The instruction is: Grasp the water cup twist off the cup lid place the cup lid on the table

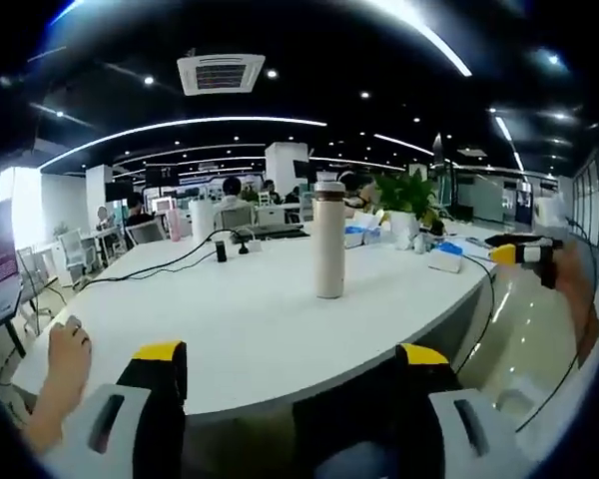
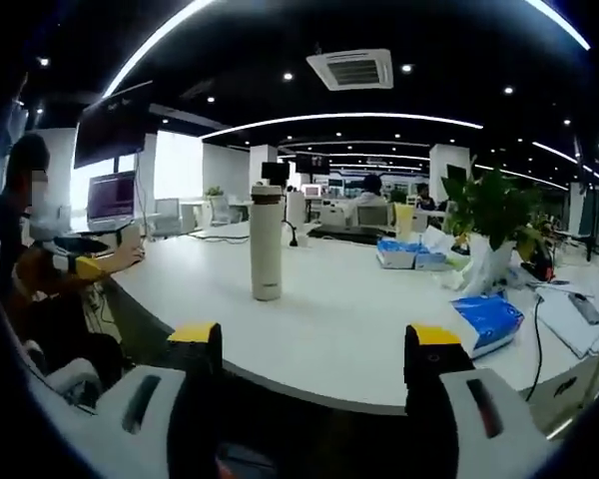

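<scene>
While the cup (image 1: 328, 239) stands upright and capped on the desk (image 1: 230, 329), both grippers (image 1: 290, 364) (image 2: 314, 349) are held back, jaws wide and empty, ready for approach.

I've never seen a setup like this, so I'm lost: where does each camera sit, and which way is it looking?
Left gripper view: rides on the left gripper, looking along its open jaws across the white table at the cup; the right gripper enters at right.
Right gripper view: rides on the right gripper, jaws open, facing the same cup; the left gripper enters at left.
Shared: the cup, lid on, and the table.
</scene>
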### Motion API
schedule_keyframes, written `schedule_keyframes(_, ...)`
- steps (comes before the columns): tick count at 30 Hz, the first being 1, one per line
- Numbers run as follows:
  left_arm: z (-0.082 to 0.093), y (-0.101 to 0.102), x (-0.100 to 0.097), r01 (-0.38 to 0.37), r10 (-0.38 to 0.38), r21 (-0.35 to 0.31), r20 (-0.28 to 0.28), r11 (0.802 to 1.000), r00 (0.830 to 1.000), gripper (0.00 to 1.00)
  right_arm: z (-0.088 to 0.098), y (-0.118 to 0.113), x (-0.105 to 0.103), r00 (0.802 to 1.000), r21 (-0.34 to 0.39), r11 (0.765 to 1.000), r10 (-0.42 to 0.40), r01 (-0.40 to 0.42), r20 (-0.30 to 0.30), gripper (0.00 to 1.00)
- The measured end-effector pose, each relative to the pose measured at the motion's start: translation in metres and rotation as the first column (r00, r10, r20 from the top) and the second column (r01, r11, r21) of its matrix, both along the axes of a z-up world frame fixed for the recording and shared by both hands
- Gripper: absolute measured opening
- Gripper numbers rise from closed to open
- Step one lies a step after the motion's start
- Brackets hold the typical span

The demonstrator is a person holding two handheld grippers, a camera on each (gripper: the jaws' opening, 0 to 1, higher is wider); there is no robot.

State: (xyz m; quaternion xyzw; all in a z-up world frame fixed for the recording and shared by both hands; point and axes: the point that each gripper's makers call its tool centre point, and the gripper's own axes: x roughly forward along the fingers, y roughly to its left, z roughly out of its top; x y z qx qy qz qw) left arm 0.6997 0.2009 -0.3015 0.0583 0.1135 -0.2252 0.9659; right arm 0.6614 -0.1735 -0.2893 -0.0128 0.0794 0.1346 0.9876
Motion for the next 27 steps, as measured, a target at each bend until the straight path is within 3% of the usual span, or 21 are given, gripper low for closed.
schedule_keyframes(8, -0.006, -0.02, 0.042, 0.045, -0.045, 0.008, 0.004, 0.999, 0.999, 0.84, -0.006, -0.004, 0.034, 1.0, 0.052, 0.999, -0.006, 0.006, -0.006, 0.94)
schedule_keyframes(9, -0.007, -0.021, 0.044, 0.048, -0.048, 0.004, 0.003, 0.999, 0.999, 0.84, -0.007, -0.003, 0.036, 1.0, 0.052, 0.999, -0.005, 0.006, -0.009, 0.93)
schedule_keyframes(11, -0.011, -0.023, 0.048, 0.055, -0.056, -0.011, -0.012, 0.998, 0.998, 0.84, -0.014, -0.008, 0.038, 0.998, 0.011, 0.999, -0.032, 0.032, -0.05, 0.75)
schedule_keyframes(12, -0.011, -0.024, 0.049, 0.059, -0.06, -0.018, -0.015, 0.998, 0.998, 0.84, -0.015, -0.007, 0.039, 0.999, -0.042, 0.999, -0.023, 0.021, -0.045, 0.73)
schedule_keyframes(14, -0.008, -0.026, 0.048, 0.069, -0.069, -0.025, -0.001, 0.997, 0.998, 0.84, -0.014, -0.003, 0.04, 0.999, -0.033, 0.999, -0.024, 0.022, -0.048, 0.78)
schedule_keyframes(16, -0.005, -0.028, 0.046, 0.083, -0.082, -0.035, 0.016, 0.996, 0.996, 0.84, -0.008, 0.004, 0.038, 1.0, -0.024, 1.0, 0.001, -0.001, -0.007, 0.85)
schedule_keyframes(21, -0.004, -0.028, 0.037, 0.101, -0.1, -0.046, 0.025, 0.994, 0.995, 0.84, -0.007, 0.015, 0.031, 0.999, 0.011, 0.999, 0.032, -0.032, -0.003, 0.81)
schedule_keyframes(27, -0.001, -0.028, 0.027, 0.129, -0.128, -0.038, 0.046, 0.991, 0.991, 0.86, -0.004, 0.015, 0.025, 1.0, -0.008, 1.0, 0.029, -0.029, 0.009, 0.79)
